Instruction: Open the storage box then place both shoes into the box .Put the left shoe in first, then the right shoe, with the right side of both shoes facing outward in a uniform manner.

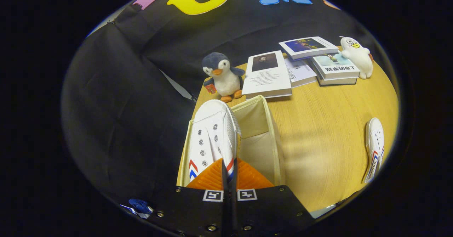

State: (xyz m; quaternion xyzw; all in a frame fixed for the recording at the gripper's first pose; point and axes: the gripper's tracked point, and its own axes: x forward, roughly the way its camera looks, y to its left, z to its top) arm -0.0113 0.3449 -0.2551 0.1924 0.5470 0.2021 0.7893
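My gripper point(229, 175) is shut on the side wall of a white canvas shoe point(212, 137) with red and blue chevrons. The shoe hangs toe-forward above the left part of the open cream fabric storage box point(274, 141), which sits at the near left corner of the wooden table. Whether the shoe touches the box floor I cannot tell. The second white shoe point(374, 148) lies on the table far to the right of the box, well apart from my fingers.
Beyond the box stand a plush penguin point(223, 77) and a white book point(268, 74). Further right are stacked books point(320, 61) and a white plush toy point(358, 56). Bare wooden tabletop point(325, 130) lies between the box and the second shoe.
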